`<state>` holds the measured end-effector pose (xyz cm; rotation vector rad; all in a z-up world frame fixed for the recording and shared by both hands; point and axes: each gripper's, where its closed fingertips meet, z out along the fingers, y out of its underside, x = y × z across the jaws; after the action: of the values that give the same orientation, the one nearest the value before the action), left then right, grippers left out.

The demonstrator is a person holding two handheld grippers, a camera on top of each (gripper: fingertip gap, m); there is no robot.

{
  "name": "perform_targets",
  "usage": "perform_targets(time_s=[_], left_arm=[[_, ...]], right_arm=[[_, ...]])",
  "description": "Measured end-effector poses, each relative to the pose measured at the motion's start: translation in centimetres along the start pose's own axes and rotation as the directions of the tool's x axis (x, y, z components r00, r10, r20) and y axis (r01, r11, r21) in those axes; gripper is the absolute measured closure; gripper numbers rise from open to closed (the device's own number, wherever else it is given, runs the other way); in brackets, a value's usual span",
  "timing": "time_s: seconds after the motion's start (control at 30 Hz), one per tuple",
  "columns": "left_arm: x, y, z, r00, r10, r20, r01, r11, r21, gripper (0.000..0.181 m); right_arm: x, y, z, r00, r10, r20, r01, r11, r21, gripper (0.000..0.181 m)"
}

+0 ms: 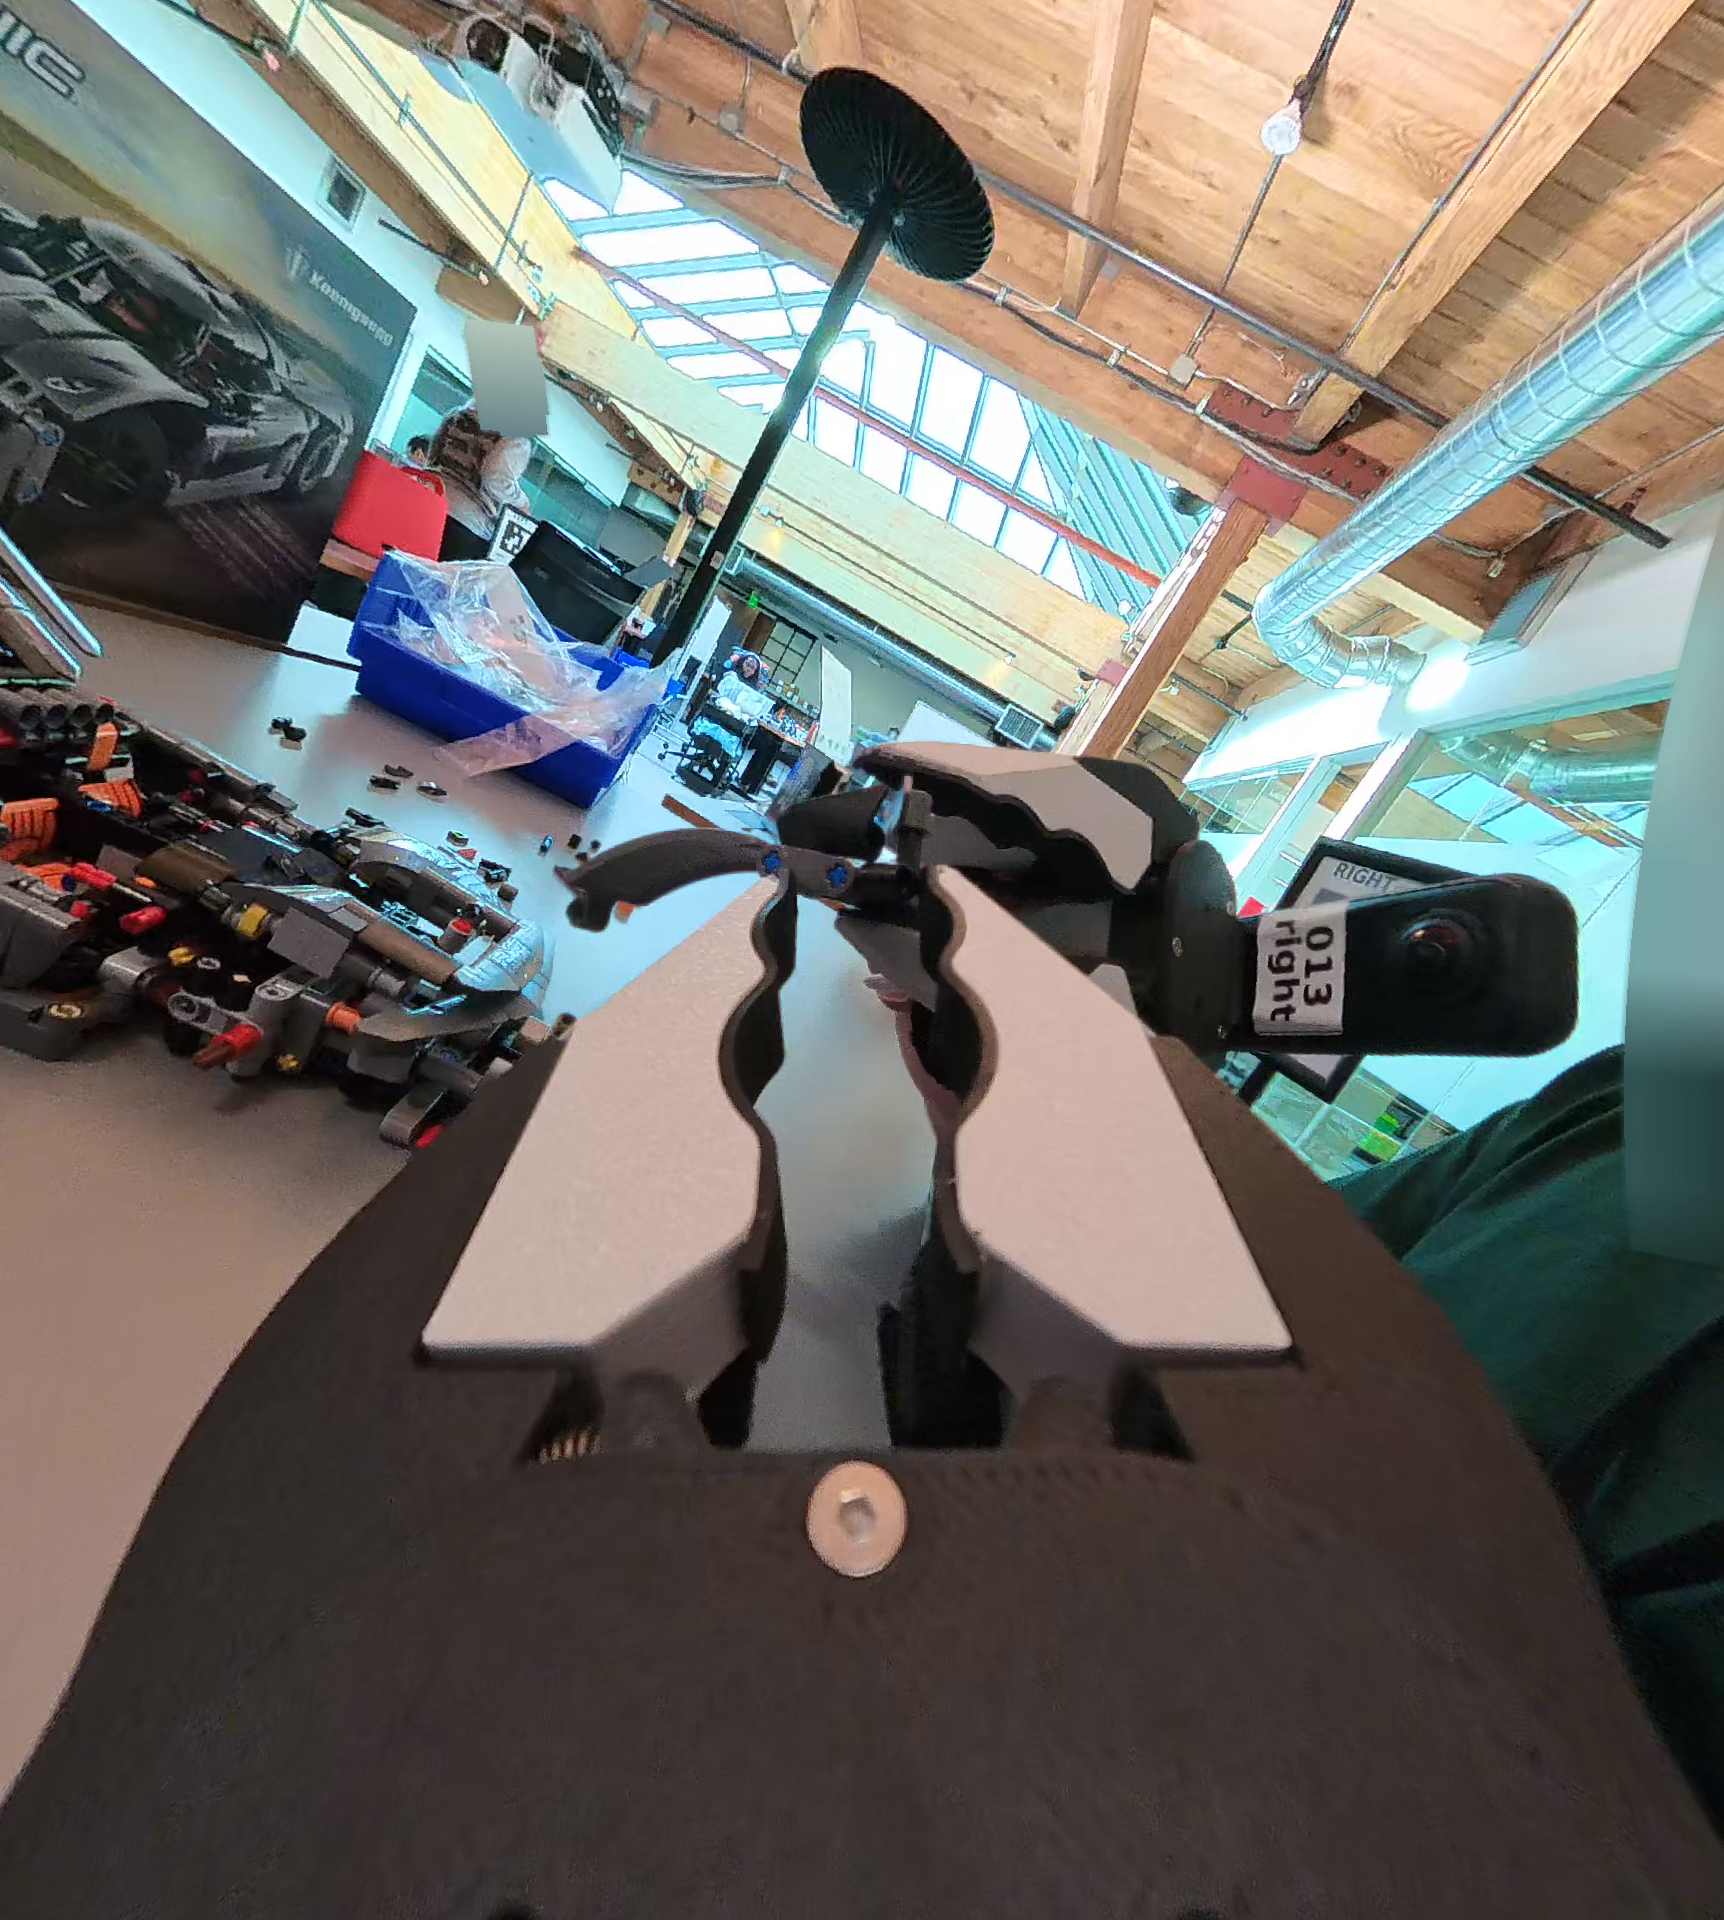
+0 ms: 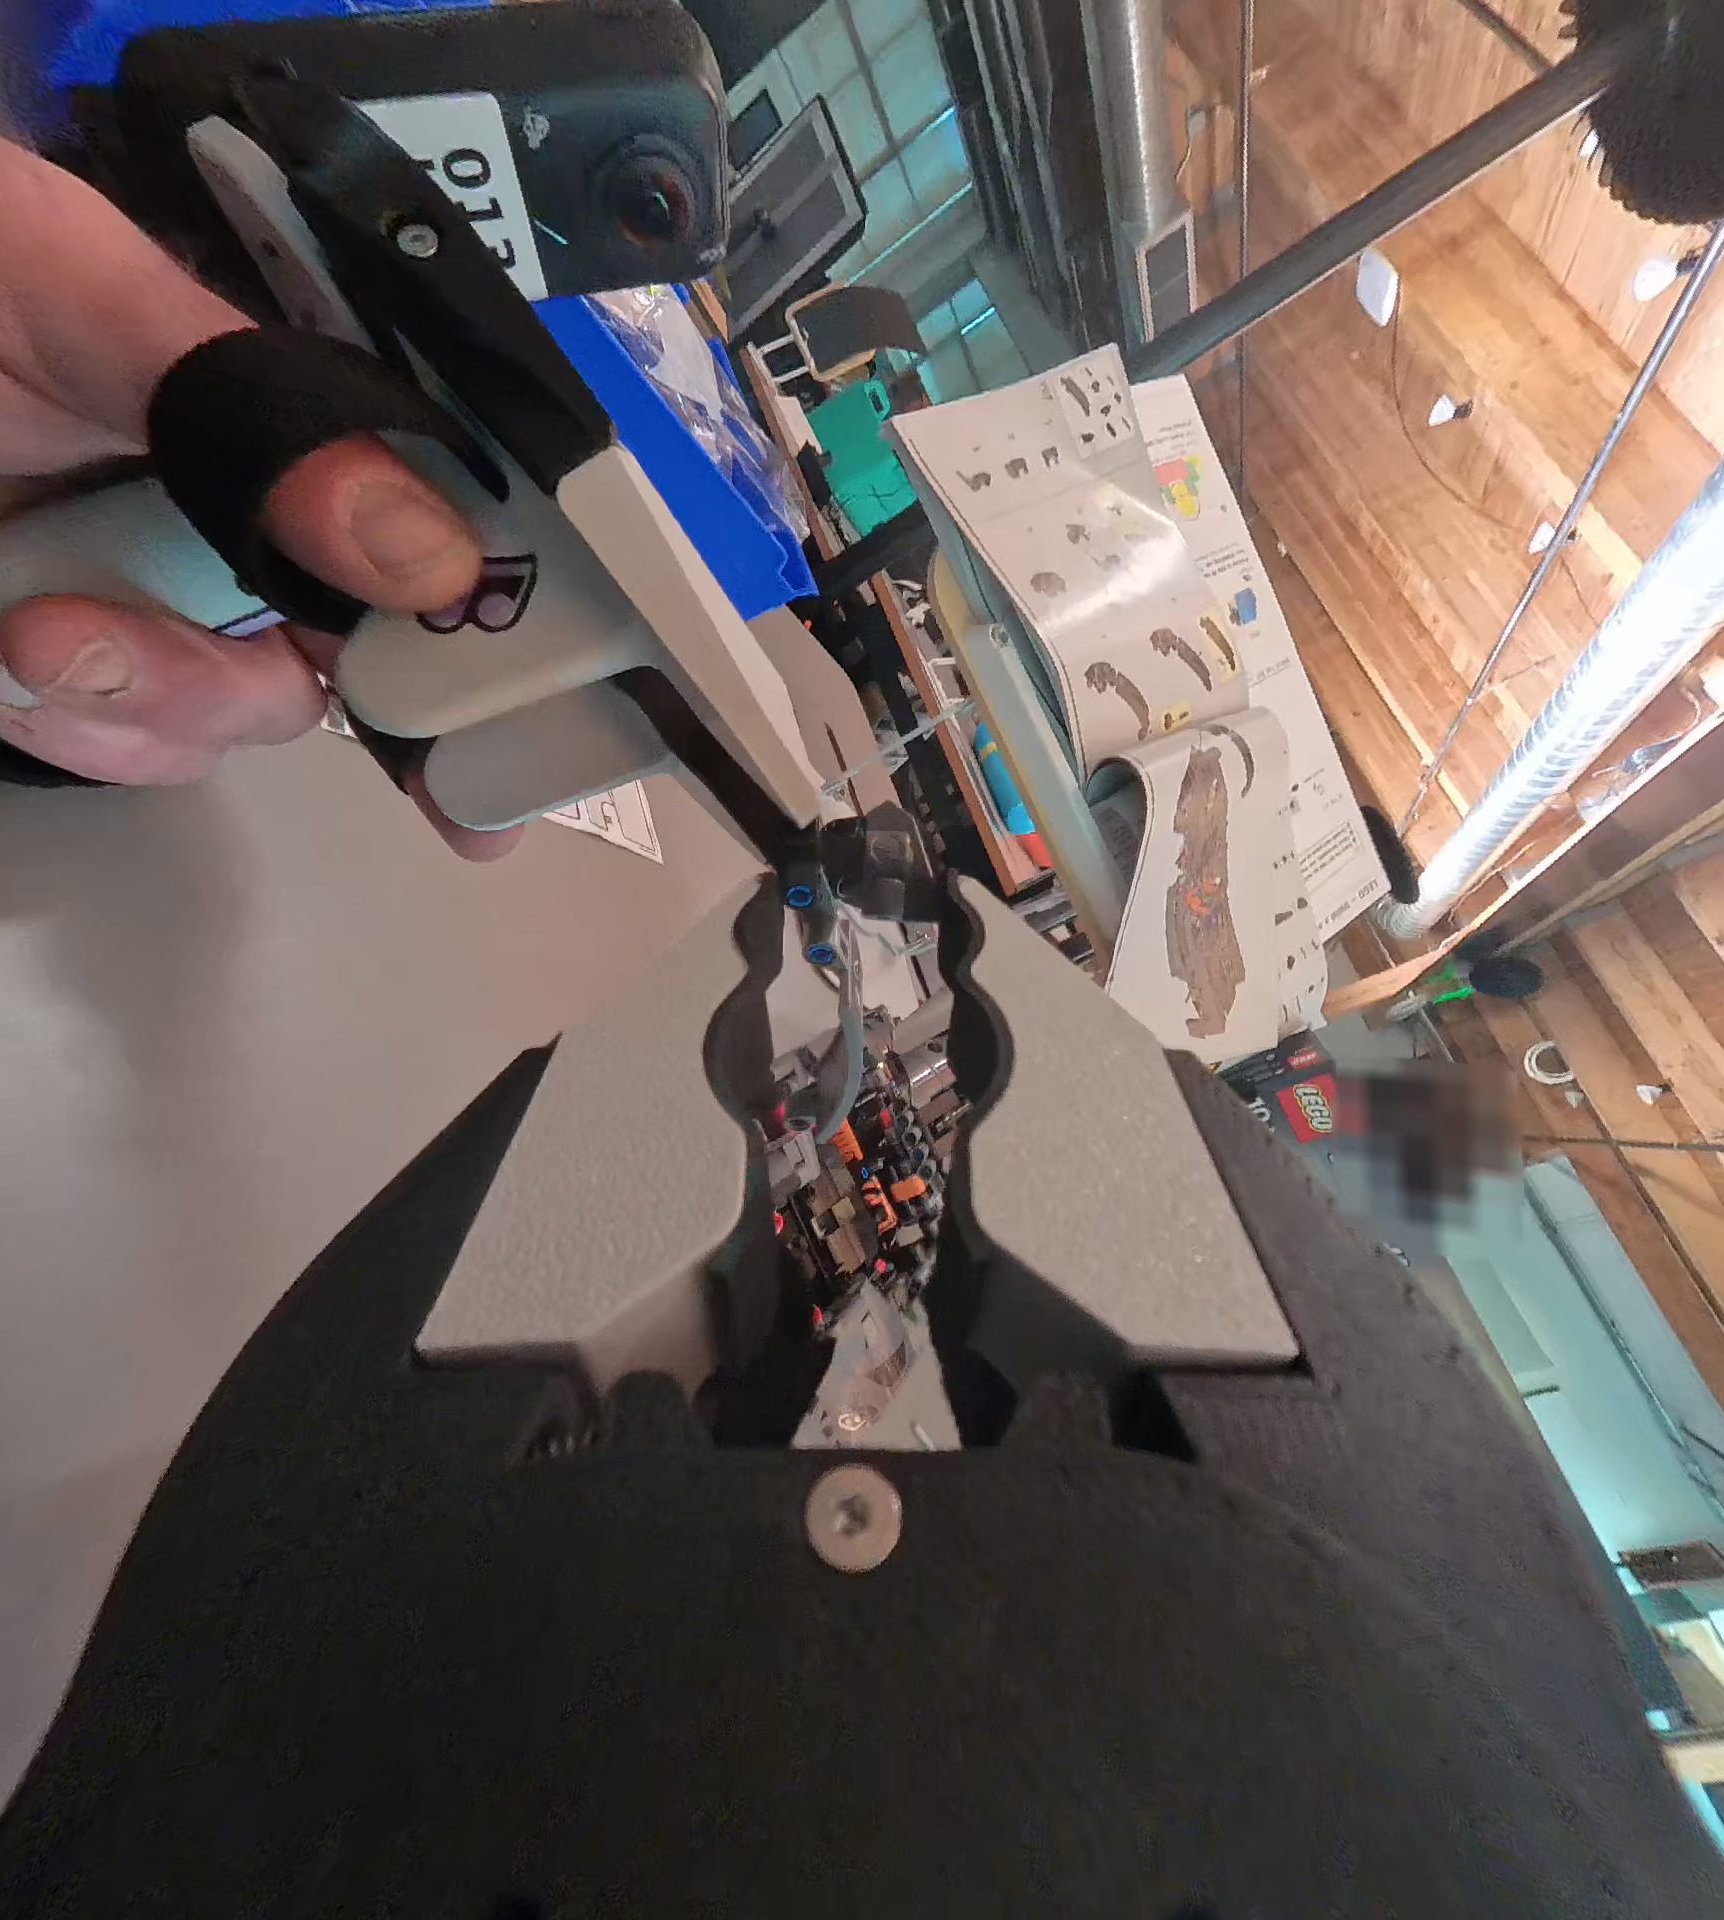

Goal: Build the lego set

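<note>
Both grippers meet above the grey bench (image 1: 58, 1299). Left gripper (image 1: 858, 883) is clamped on the end of a curved dark grey lego piece (image 1: 671, 868) with blue pins. Right gripper (image 2: 863, 894) is closed on the black part joined to that piece. On the bench to the left lies the half-built lego car (image 1: 214, 935), with a blue bin (image 1: 484, 686) behind it.

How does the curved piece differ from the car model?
The curved piece is small, a grey arc with blue pins; the car model is large and dense, with orange and red parts. The piece is held between left gripper and right gripper; the model lies on the table. Both are mostly grey.
</note>
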<state>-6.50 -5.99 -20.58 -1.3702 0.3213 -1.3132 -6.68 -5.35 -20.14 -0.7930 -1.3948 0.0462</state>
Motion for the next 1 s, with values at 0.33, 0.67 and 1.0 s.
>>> perform_targets(time_s=[0.33,0.67,1.0], left_arm=[[-0.1,0.5,0.3,0.999,0.036,0.025,-0.035,0.999,-0.031,0.163],[-0.2,1.1,0.7,0.999,0.027,0.024,-0.025,0.997,-0.074,0.165],[-0.9,1.7,0.9,0.996,0.043,0.075,-0.034,0.992,-0.121,0.166]], right_arm=[[0.1,0.4,0.0,1.0,-0.02,0.001,0.02,1.0,-0.023,0.151],[-0.2,0.6,0.0,0.988,-0.15,0.034,0.152,0.985,-0.086,0.15],[-0.6,1.5,0.2,0.97,-0.228,0.084,0.237,0.964,-0.124,0.151]])
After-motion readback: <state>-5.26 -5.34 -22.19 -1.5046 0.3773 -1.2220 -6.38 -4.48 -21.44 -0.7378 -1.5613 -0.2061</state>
